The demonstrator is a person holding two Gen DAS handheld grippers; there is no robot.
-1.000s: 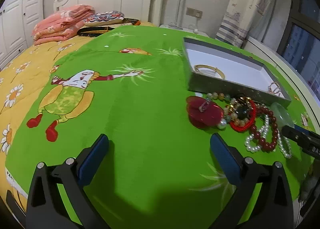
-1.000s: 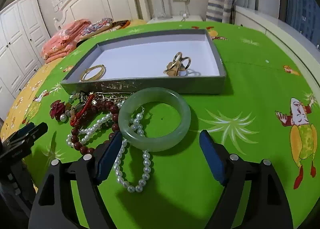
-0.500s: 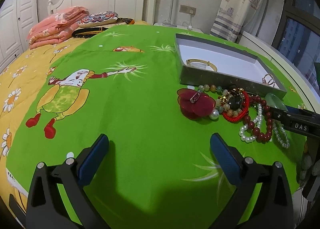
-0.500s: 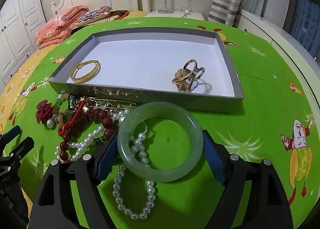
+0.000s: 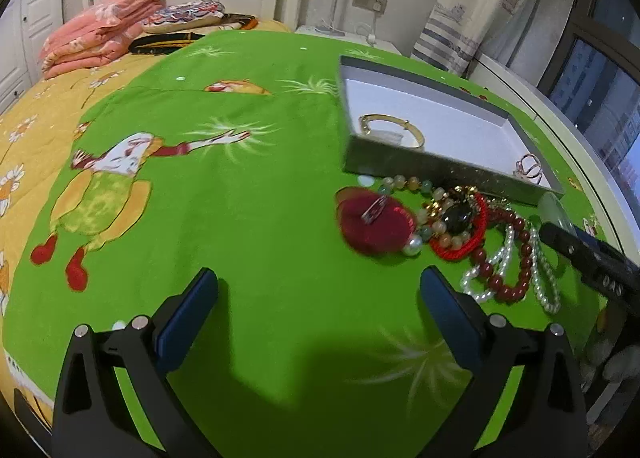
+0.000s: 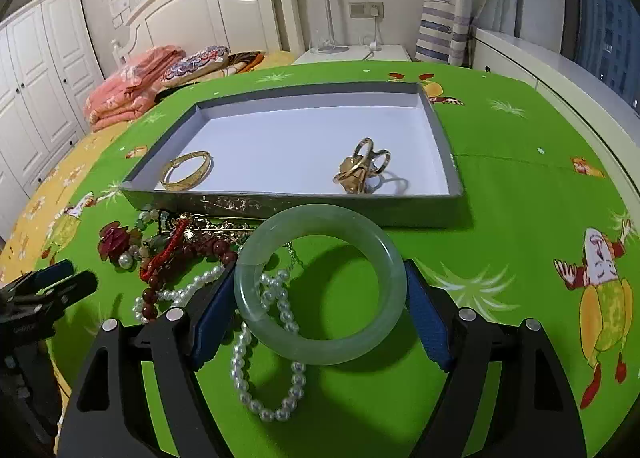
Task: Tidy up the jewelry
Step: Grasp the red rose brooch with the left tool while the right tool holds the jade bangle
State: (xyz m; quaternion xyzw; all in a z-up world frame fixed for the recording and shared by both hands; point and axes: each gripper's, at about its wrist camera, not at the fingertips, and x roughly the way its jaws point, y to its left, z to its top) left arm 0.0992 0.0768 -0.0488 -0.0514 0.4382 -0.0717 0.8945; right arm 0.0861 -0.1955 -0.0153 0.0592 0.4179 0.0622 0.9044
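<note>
The jade bangle point(image 6: 320, 286) sits between the blue pads of the right gripper point(image 6: 320, 306), both pads pressed against its outer rim, its shadow on the green blanket point(image 6: 500, 185) suggesting it is lifted a little. A pearl strand point(image 6: 276, 358) trails beneath and through it. Just to its left lies the tangle of red beads point(image 6: 160, 278), a red cord bracelet point(image 6: 168, 254) and a red flower brooch point(image 6: 114, 238). Beyond, touching the heap, stands the grey tray point(image 6: 280, 206), holding a gold bangle point(image 6: 186, 175) at left and a gold ring cluster point(image 6: 360, 169) at right. The left gripper point(image 5: 320, 322) hovers with its fingers spread wide and nothing between them, over bare blanket, the brooch point(image 5: 374, 219) near its right finger.
</note>
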